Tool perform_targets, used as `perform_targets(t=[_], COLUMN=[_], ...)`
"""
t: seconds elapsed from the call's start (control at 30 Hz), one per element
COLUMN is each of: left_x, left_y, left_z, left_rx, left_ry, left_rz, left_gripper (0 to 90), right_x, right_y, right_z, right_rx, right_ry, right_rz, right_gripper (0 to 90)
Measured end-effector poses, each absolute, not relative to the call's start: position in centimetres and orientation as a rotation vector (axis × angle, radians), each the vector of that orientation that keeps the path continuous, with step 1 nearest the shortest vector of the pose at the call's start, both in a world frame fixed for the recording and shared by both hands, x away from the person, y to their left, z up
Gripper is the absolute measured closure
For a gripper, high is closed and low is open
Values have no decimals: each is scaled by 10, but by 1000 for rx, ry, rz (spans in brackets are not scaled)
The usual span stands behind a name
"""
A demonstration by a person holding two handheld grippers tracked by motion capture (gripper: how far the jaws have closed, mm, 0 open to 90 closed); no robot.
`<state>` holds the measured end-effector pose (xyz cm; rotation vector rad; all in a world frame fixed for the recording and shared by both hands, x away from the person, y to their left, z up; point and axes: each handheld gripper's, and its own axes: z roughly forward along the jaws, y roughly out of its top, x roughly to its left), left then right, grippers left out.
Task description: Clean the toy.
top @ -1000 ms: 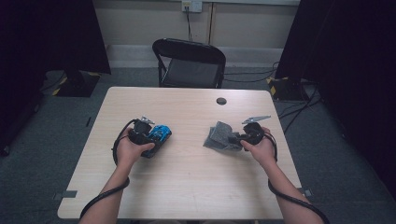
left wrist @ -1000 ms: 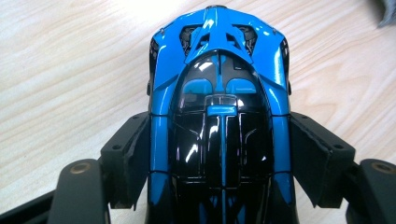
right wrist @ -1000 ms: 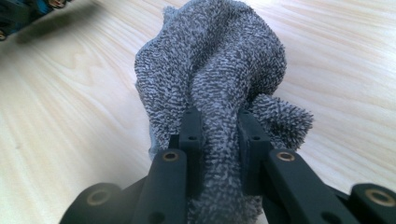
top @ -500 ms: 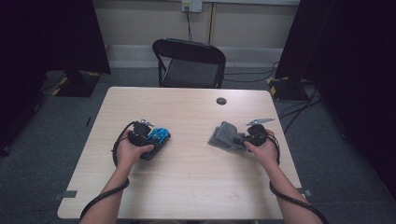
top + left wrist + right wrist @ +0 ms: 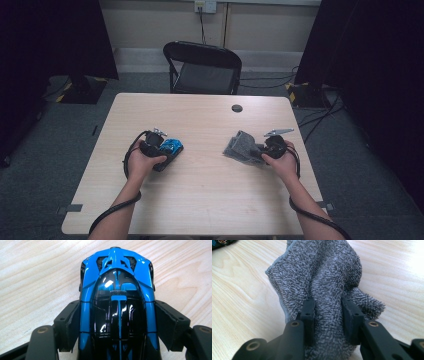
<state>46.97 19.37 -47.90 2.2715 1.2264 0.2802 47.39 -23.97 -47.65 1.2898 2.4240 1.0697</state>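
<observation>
Pale wood-grain table (image 5: 200,200) with rounded corners
Resting on it: blue and black toy car (image 5: 170,148) at left of centre, crumpled grey towel (image 5: 241,146) well apart at right, small dark round disc (image 5: 237,108) near the far edge

The toy car (image 5: 117,302) looks like hard plastic with a glossy blue and black finish that throws bright highlights. The cloth (image 5: 324,277) is grey terry, rough and looped, matt, with a stitched hem. The worktop (image 5: 210,190) is pale wood-grain laminate, smooth with a faint sheen. The fingers (image 5: 308,312) look like matt black plastic, with small round holes. The chair (image 5: 202,70) has a dark, slightly shiny seat.
</observation>
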Motion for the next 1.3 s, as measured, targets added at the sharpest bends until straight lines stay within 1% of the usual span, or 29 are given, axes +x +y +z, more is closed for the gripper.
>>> perform_targets(t=[0.03, 0.37, 0.5, 0.67, 0.87, 1.07, 1.3], left_x=[470, 470, 470, 470, 469, 470, 469], left_y=[193, 191, 191, 191, 190, 191, 192], left_z=[-479, -479, -480, -480, -480, -477, -473], left_rx=[2271, 2284, 2283, 2280, 2304, 2267, 2249], left_ry=[1227, 1213, 1212, 1210, 1199, 1234, 1230], left_rz=[281, 297, 300, 300, 315, 286, 288], left_gripper=[280, 279, 278, 277, 272, 258, 245], right_x=[474, 473, 473, 472, 471, 472, 473], right_y=[-240, -241, -241, -241, -242, -241, -240], right_z=[-477, -477, -476, -476, -477, -475, -471], right_rx=[1292, 1299, 1291, 1298, 1305, 1306, 1310], right_ry=[2425, 2418, 2417, 2419, 2416, 2412, 2396], right_rz=[1065, 1056, 1052, 1051, 1054, 1047, 1060], right_gripper=[647, 607, 562, 544, 502, 469, 378])
